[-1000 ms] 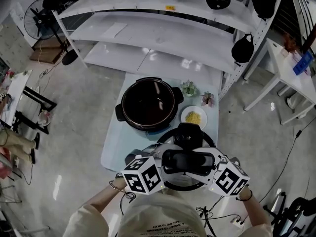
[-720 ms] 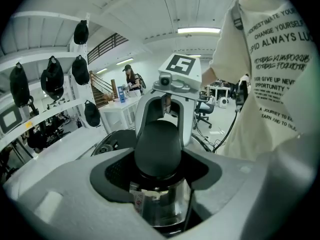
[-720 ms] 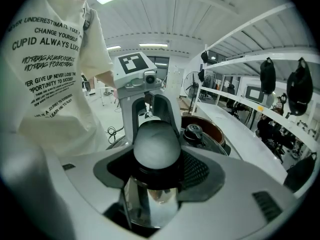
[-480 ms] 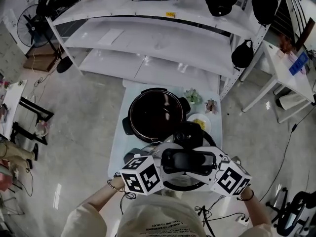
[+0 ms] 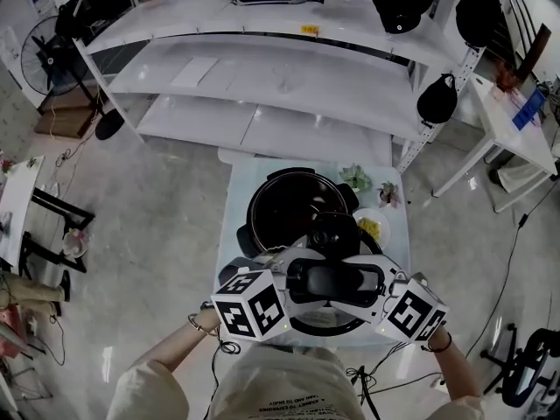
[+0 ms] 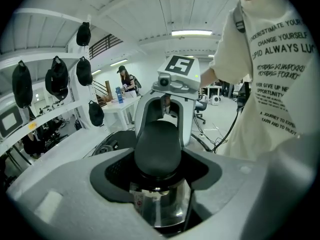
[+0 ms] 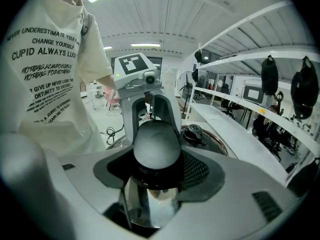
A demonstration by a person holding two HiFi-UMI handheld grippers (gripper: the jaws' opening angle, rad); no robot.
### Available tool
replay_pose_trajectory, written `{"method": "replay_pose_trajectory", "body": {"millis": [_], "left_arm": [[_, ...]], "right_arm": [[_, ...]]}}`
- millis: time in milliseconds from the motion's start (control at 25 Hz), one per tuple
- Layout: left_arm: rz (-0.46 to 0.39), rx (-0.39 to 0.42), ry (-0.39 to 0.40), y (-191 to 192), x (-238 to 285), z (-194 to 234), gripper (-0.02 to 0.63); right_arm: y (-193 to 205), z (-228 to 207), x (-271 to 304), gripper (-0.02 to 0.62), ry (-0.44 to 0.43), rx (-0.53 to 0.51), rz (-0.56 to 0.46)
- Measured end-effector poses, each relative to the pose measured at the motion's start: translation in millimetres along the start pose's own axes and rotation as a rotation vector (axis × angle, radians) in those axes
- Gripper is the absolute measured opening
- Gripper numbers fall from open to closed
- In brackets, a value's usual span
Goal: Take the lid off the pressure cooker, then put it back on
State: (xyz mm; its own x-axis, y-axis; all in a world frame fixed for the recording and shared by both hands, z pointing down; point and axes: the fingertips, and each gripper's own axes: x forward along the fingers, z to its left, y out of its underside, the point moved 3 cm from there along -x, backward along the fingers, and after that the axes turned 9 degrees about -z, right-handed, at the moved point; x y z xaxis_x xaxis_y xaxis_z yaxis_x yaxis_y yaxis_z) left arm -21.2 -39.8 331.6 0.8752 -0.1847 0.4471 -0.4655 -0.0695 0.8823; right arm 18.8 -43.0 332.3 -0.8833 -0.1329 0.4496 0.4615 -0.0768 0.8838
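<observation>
Pot (image 5: 293, 208): open, on table (image 5: 238, 201), interior dark. Plate (image 5: 374, 226) at pot's 3 o'clock carries yellow food, partly behind lid (image 5: 328, 320).

Lid held by its black handle (image 5: 335, 283) at pot's 6 o'clock, over table's near edge, overlapping pot's near rim. Left tongs (image 6: 158, 161) clamp one handle end, right tongs (image 7: 156, 156) the other.

Pot fills most of table's width. Shelf (image 5: 289, 129) just beyond far edge at 12. Bare floor (image 5: 149, 199) at 9.
</observation>
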Motion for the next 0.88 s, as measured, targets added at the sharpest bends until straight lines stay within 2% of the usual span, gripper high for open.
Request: {"method": "replay_pose_trajectory", "body": {"millis": [240, 880], "left_arm": [[0.001, 0.001, 0.001, 13.9, -19.5, 15.7, 0.287], [0.013, -0.073, -0.030, 23.5, -27.1, 64.3, 0.287]], "right_arm": [[-10.6, -10.7, 24.9, 0.276, 0.007, -0.002, 0.006], [-14.7, -57.8, 46.3, 0.276, -0.084, 0.034, -0.011]]}}
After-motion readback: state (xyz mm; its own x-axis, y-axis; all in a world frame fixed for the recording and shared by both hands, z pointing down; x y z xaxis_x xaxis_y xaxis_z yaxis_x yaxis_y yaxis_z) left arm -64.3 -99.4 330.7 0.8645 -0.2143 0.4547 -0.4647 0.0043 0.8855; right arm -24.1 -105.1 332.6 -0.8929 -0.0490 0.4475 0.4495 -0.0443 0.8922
